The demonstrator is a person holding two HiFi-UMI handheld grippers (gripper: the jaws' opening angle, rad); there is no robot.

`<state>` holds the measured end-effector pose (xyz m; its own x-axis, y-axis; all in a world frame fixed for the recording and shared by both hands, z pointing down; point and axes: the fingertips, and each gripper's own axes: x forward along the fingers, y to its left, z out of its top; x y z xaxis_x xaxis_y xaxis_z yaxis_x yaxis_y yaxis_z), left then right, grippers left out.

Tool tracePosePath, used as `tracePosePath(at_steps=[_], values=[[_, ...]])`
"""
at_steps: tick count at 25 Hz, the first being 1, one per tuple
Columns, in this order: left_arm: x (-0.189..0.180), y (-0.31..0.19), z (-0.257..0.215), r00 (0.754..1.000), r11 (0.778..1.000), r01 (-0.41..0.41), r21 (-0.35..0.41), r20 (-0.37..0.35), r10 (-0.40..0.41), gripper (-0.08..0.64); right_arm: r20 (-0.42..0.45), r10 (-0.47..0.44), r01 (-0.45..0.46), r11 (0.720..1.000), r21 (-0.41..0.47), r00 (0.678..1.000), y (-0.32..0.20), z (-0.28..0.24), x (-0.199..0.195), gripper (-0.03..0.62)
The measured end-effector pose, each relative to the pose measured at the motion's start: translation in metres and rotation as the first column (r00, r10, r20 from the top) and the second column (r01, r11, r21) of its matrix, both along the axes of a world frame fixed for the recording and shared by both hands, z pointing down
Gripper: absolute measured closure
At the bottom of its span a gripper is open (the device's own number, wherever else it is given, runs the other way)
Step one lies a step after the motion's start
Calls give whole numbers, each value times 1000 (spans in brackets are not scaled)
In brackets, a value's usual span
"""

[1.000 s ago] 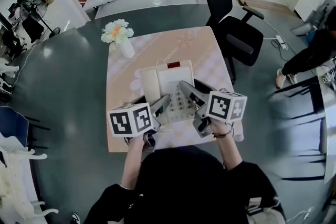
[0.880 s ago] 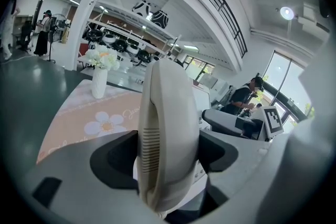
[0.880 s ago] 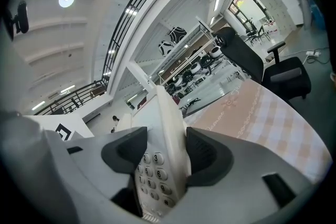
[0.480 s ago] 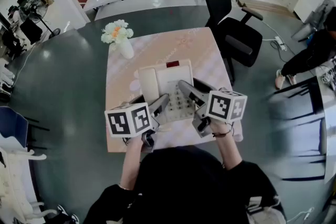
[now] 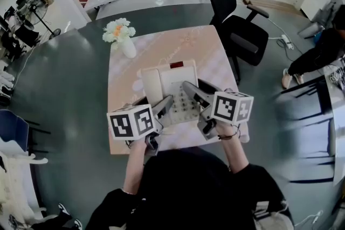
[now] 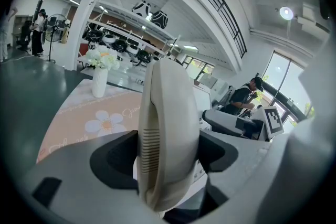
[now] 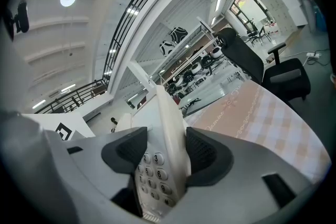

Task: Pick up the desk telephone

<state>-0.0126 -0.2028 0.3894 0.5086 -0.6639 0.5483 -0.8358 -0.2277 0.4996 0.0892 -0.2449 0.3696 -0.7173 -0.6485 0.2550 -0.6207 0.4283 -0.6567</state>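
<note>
Desk telephone point(image 5: 173, 88) sits about dead centre in the head view, on the middle of the bench point(image 5: 202, 46), with its near end towards the person. It's a cream one: handset point(image 5: 152, 86) down its left side, keypad at the lower middle, a small red patch at the top edge. Can't honestly tell if it's resting flat on the cloth or raised a hair off it.

Both grippers are on it, one per side. The left gripper point(image 5: 154, 104) comes in from the lower left, and in the left gripper view its fingers point(image 6: 113, 157) are clamped on the handset point(image 6: 168, 134), dark pads against both flanks. The right gripper point(image 5: 199, 91) comes in from the lower right, and in the right gripper view its fingers stand pretty wide but are closed on the phone's right edge point(image 7: 169, 149), with the number keys showing just left of the pad. The marker cubes sit right below the phone in the head view, and the person's hands and dark sleeves run off the bottom.

Further out, the bench wears a peach tablecloth point(image 5: 213, 64) with a pale check. A white vase of flowers point(image 5: 123, 40) stands at its upper-left corner, well apart from the phone. A black office chair point(image 5: 237, 24) is at the upper right, just off the bench, and another person point(image 5: 323, 51) in dark clothes is at the far right edge.
</note>
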Motion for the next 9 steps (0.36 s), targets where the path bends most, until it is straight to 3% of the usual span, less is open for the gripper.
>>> tracePosePath(at_steps=[9], values=[[1,4,0,1000,1000,-1,2,-2,1,230,-14,11,-11,1000,2,1000,4,0,3,373]])
